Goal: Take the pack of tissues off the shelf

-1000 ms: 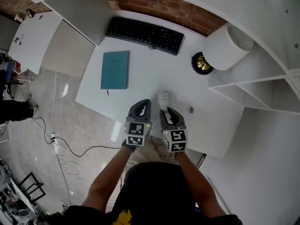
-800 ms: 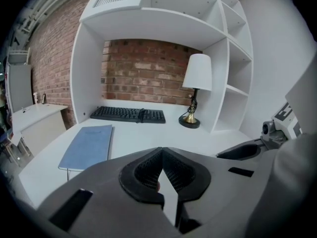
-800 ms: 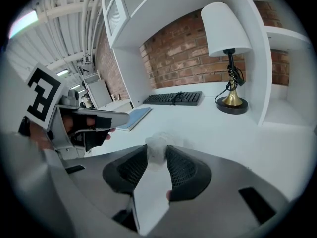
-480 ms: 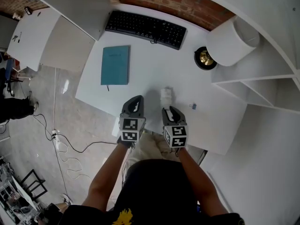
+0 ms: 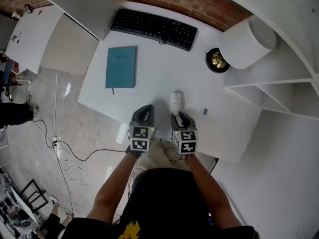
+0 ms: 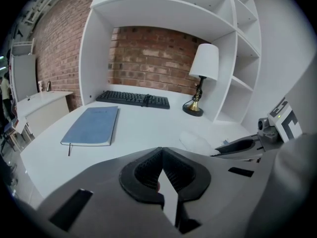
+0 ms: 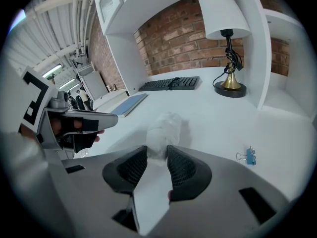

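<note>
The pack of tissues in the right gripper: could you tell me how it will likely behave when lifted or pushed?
The pack of tissues looks soft: its wrapper narrows where the right gripper pinches it, so it likely squashes rather than cracks. Being small and mostly paper, it is probably light. Its glossy film may slide on the smooth desk.
</note>
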